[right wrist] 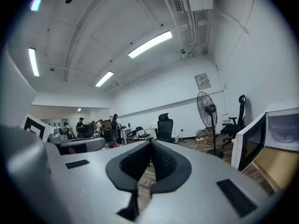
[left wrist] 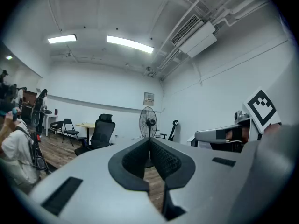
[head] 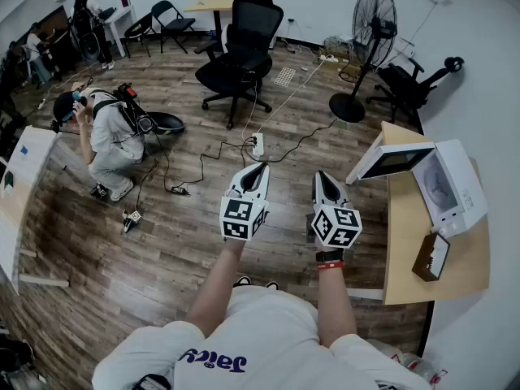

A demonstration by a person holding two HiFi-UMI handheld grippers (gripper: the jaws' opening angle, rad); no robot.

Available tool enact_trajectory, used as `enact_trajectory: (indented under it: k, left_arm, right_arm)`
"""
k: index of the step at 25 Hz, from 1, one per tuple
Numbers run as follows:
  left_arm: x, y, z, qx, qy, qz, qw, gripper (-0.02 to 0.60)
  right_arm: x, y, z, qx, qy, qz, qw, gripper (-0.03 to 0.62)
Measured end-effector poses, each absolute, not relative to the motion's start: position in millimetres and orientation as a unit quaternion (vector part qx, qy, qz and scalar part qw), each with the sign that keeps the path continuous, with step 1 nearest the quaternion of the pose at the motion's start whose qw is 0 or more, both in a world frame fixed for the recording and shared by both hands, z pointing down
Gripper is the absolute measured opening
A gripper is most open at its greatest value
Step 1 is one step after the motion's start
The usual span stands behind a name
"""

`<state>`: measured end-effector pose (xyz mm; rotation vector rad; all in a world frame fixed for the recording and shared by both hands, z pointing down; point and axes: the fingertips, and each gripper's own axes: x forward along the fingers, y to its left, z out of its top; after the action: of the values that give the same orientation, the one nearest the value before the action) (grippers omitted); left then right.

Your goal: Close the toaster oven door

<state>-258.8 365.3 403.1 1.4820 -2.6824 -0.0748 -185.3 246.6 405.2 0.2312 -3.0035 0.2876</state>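
A white toaster oven (head: 452, 187) lies on a wooden table (head: 406, 254) at the right of the head view, its glass door (head: 392, 159) swung open toward the room. The right gripper view shows the same open door (right wrist: 250, 141) at its right edge. Both grippers hang in mid-air over the floor, left of the table and apart from the oven. My left gripper (head: 262, 167) is shut with nothing in it, and its tips meet in its own view (left wrist: 149, 140). My right gripper (head: 321, 175) is likewise shut and empty (right wrist: 150, 143).
A black office chair (head: 240, 51) and a standing fan (head: 367, 39) stand ahead on the wooden floor. Cables and a power strip (head: 257, 145) lie just past the grippers. A person (head: 106, 136) crouches at the left. A small brown box (head: 431, 256) sits on the table.
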Motion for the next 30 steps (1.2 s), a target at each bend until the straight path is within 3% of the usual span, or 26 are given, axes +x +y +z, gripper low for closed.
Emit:
enact_trajectory:
  k: [15,25,30]
  left_arm:
    - [-203,303,416,0.536,-0.843,0.005,0.047,0.020]
    - [-275,218,423,0.579,-0.814,-0.010,0.044,0.021]
    - [-310,135,408,0.625,-0.780,0.011,0.034,0.021]
  right_arm:
    - [-146,202,429,0.098,-0.985,0.130,0.053,0.015]
    - [-212,134,437,0.134,-0.982,0.124,0.048,0.015]
    - [-239,78,404,0.171,-0.983,0.049,0.039,0.015]
